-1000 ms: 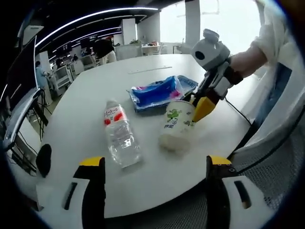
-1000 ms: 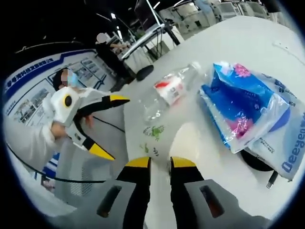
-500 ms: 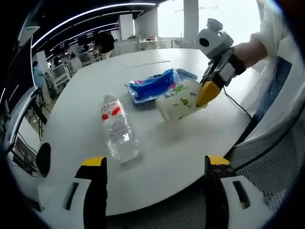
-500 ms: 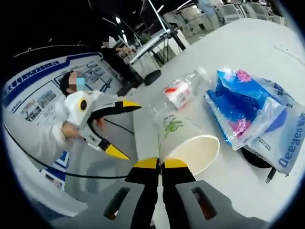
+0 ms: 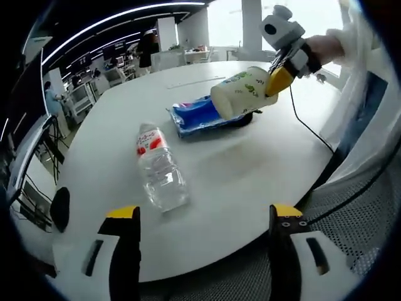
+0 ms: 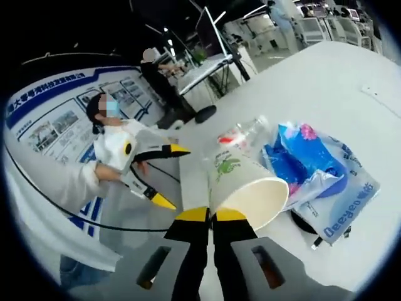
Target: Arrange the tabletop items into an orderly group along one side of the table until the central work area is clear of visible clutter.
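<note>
One paper cup is pinched at its rim by the closed right tool, lifted above the worktop; the left tool is held wide open, empty. Beside the two blue packets, one water bottle is laid flat.

An open-plan office or lab floor; a large white round table stands in front, rows of desks with monitors behind it, people at work there; long strip lights cross a dark ceiling; a printed blue-banded display board covers one wall.
</note>
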The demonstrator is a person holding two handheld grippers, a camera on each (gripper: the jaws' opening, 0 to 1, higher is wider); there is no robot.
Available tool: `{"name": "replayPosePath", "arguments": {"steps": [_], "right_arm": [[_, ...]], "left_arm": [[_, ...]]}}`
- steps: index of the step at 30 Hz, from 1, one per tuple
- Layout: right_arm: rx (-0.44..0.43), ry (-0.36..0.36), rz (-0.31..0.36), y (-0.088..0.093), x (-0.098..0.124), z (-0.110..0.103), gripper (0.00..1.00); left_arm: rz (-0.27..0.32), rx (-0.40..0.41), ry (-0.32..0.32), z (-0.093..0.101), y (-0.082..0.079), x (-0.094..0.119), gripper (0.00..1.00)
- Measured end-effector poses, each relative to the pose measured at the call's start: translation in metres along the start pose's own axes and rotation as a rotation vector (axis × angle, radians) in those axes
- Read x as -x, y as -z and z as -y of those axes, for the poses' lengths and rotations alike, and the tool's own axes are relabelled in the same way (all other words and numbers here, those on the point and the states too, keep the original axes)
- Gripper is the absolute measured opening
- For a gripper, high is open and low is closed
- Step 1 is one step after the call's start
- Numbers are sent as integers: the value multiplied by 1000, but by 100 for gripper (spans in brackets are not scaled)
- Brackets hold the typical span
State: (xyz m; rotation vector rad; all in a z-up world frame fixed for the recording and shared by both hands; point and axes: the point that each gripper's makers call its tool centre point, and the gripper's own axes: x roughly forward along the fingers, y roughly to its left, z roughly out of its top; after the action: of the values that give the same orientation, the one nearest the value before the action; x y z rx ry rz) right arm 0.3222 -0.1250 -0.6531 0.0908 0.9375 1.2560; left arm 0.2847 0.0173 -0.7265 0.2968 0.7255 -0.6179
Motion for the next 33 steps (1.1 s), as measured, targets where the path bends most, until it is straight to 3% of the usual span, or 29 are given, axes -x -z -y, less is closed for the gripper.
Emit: {"name": "replayPosePath", "arguments": {"steps": [10,14,18,29,33], "right_arm": [[17,62,-18,-16,41,30,0],[49,93,-33,-24,53,42,0],[94,128,-61,-34,65,58,0],[226,206,-145,-62,90,97,0],[259,220,-145,-82,99,107,0]], "left_arm": [[7,-9,6,3,-4,2,89],[6,-3,2,2,-4,3,89],[-32,-33,7,6,2,1,87],[-34,-44,8,2,3,0,87],[-51,-60,13,2,7,-1,86]]}}
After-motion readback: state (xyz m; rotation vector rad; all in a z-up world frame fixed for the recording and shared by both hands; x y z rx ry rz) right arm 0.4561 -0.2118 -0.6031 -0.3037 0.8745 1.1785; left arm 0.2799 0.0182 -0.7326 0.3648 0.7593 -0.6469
